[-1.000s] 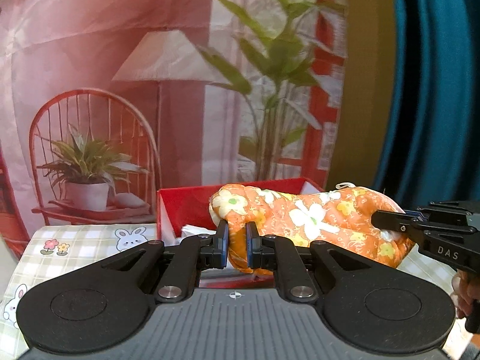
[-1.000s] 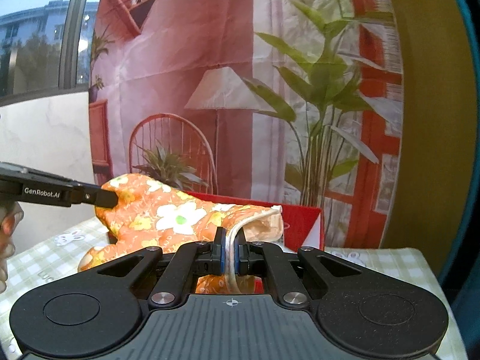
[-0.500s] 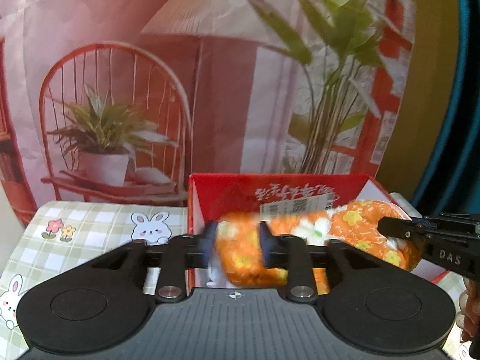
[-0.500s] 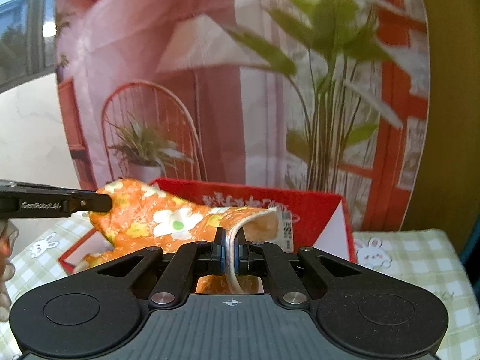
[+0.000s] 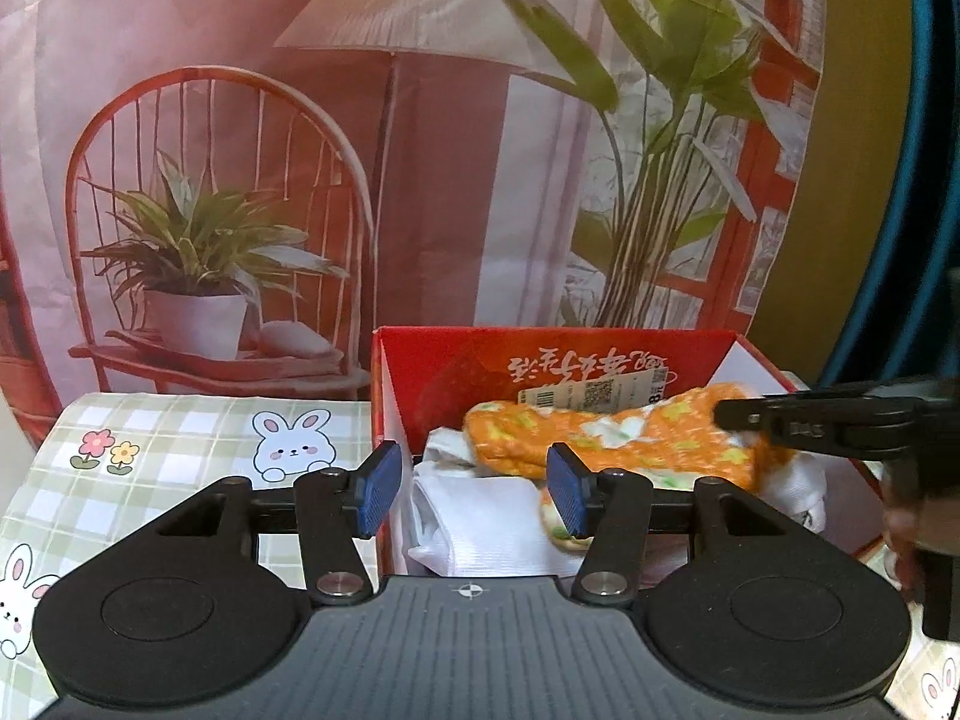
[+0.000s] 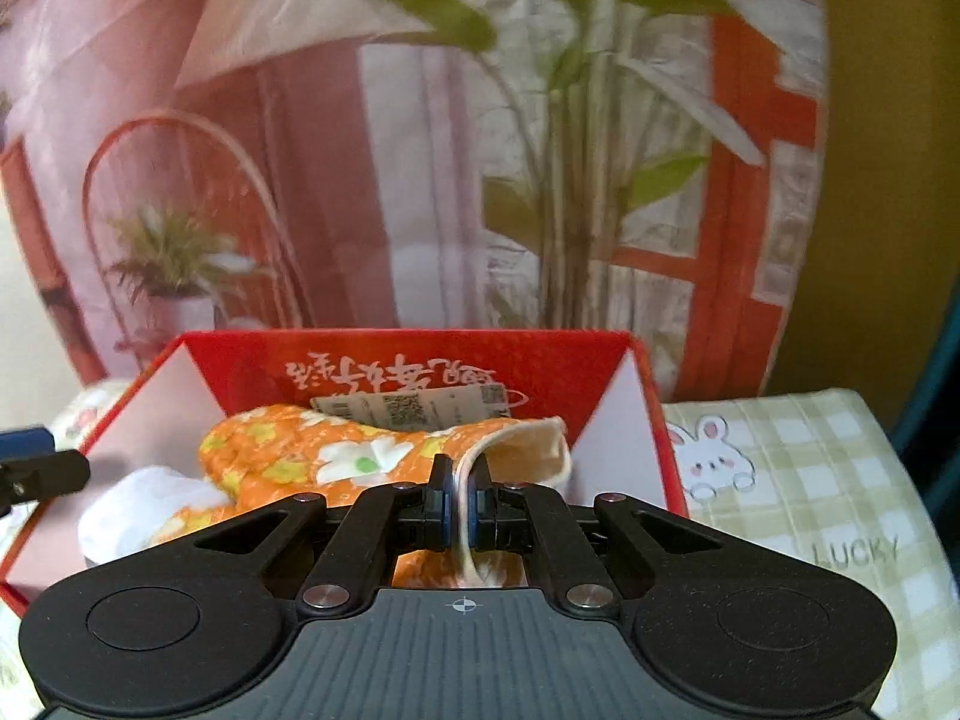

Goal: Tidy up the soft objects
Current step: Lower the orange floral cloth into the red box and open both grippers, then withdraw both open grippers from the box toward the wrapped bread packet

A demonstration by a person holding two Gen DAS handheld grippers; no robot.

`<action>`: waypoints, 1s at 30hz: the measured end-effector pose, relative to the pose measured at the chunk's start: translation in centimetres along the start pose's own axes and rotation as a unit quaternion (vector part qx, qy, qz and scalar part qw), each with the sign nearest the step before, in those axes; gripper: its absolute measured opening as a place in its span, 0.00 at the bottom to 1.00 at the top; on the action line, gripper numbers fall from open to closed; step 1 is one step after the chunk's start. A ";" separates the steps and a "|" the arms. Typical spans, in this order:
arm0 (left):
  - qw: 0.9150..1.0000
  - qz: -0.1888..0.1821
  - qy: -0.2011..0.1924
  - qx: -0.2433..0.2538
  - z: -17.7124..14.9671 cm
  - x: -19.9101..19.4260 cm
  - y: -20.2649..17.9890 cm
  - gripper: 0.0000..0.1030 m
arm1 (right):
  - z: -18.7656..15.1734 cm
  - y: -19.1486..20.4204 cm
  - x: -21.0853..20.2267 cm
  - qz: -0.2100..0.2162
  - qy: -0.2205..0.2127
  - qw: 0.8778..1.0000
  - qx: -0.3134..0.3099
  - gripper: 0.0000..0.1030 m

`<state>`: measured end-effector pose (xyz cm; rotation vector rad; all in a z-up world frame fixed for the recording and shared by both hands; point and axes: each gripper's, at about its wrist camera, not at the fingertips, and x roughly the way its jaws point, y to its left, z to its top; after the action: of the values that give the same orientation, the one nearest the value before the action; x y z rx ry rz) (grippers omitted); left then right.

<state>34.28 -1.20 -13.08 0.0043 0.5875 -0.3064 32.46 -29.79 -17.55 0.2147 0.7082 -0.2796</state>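
The left gripper (image 5: 471,495) is hovering with its blue-padded fingers (image 5: 377,497) spread wide and gripping nothing, straddling the near left corner of the red cardboard box (image 5: 396,414). The right gripper (image 6: 459,507) is pinching its jaws tight on the cream-lined cuff edge of the orange floral oven mitt (image 6: 336,456), which is lying across the inside of the box (image 6: 630,414) toward its far wall, its closed end pointing to the left wall and its open cuff to the right wall. In the left wrist view the mitt (image 5: 630,441) is stretching from the middle of the box to the right wall, where the right gripper (image 5: 729,417) is reaching in from the right edge of the frame. White folded cloths (image 5: 486,525) are resting beneath the mitt against the near left part of the box; in the right wrist view one white cloth (image 6: 150,504) is showing just beside the mitt's closed end. A barcode label (image 6: 414,411) is sticking on the red far wall above the mitt. The box is sitting on a green checked tablecloth with bunny prints (image 5: 180,444), near its far edge, in front of a printed backdrop showing a chair and plants (image 5: 240,180).
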 end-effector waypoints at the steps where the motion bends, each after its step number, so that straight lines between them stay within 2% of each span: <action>1: 1.000 -0.002 -0.001 0.000 0.0 -0.1 0.0 0.54 | 0.3 0.2 0.4 0.006 0.011 1.000 -0.015 0.04; 4: 1.000 -0.006 -0.006 0.003 0.0 -0.4 -0.2 0.54 | 1.1 0.6 1.2 0.011 0.022 0.999 -0.043 0.05; 6: 1.000 -0.009 -0.006 0.006 0.0 -0.7 -0.2 0.54 | 1.5 0.5 1.7 -0.003 0.029 0.998 -0.051 0.09; 9: 1.000 -0.011 -0.007 0.009 0.0 -1.0 -0.2 0.54 | 1.5 0.3 1.5 -0.041 0.024 0.998 -0.052 0.29; 12: 1.000 -0.008 -0.006 0.007 -0.1 -1.3 -0.3 0.54 | 1.3 0.0 0.3 -0.047 0.009 0.998 -0.051 0.39; 22: 1.000 0.001 0.005 0.010 -1.0 -4.1 -2.0 0.54 | -0.4 0.6 -5.8 -0.024 -0.038 0.997 -0.063 0.41; 30: 1.000 0.002 0.022 0.008 -3.9 -7.6 -2.1 0.54 | -4.4 1.8 -10.6 0.012 -0.060 0.996 -0.064 0.41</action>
<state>25.52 -0.71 -11.98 0.0287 0.6289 -0.3075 22.66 -24.90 -13.59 0.0833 0.6020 -0.2206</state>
